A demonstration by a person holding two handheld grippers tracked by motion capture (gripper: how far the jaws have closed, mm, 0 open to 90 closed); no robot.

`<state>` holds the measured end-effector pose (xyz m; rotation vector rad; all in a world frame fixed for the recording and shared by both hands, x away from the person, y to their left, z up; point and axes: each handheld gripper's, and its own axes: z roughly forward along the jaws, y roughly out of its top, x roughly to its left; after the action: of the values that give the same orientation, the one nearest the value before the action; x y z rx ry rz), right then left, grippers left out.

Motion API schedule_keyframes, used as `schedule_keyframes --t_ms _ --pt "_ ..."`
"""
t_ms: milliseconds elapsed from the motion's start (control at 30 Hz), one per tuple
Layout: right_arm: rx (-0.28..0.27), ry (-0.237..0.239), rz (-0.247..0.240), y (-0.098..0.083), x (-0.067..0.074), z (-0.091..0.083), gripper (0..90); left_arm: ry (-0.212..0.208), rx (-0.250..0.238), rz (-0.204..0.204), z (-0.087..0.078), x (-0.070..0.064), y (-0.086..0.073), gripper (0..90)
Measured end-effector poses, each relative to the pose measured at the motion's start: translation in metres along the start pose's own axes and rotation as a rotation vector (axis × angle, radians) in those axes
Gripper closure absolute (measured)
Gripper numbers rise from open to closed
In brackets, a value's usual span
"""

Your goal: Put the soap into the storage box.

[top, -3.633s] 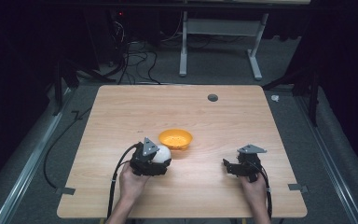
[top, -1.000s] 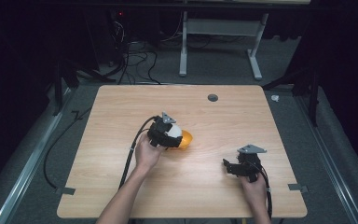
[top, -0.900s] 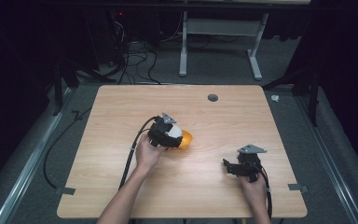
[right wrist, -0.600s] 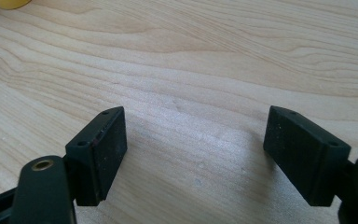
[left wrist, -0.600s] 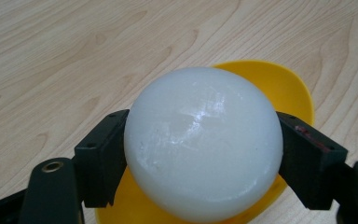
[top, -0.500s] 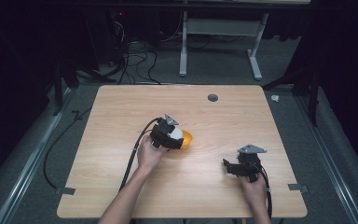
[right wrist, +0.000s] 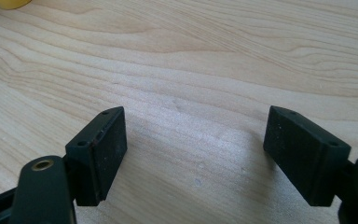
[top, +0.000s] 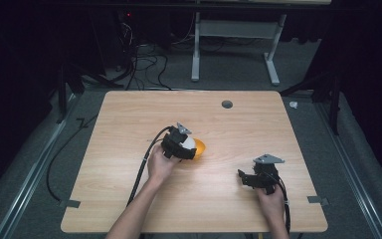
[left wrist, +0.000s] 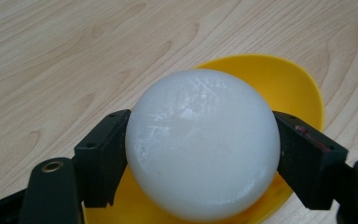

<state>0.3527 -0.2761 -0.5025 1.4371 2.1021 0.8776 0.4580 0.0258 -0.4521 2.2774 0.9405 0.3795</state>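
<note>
A white ball (left wrist: 203, 144) sits clamped between the two black jaws of my left gripper (left wrist: 200, 149), held over a yellow bowl (left wrist: 284, 84) on the wooden table. From above, the left gripper (top: 186, 146) lies at the table's middle with the ball (top: 188, 143) and the bowl (top: 199, 147) just to its right. My right gripper (top: 246, 178) rests near the front right of the table. Its jaws stand wide apart over bare wood in the right gripper view (right wrist: 196, 158), with nothing between them.
The wooden table (top: 129, 124) has a small round hole (top: 227, 104) near its far edge. A black cable (top: 142, 169) trails from the left gripper toward the front. A desk frame and cables stand on the floor beyond the table.
My left gripper carried the white ball from the front of the table up to the bowl, then crept slightly right and nearer over it. The right gripper stayed put.
</note>
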Motion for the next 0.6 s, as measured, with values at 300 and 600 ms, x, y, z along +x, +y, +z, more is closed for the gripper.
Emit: schedule_keyframes --t_ms 300,600 --pt "0.0 0.0 0.0 -0.0001 0.0001 -0.0001 22.0 0.042 -0.03 0.021 -0.0051 -0.0044 0.0017 24.2" --pt "0.0 0.0 -0.004 -0.0004 0.0 -0.0003 22.0 0.033 -0.05 0.003 -0.0095 -0.0022 0.0022 22.7"
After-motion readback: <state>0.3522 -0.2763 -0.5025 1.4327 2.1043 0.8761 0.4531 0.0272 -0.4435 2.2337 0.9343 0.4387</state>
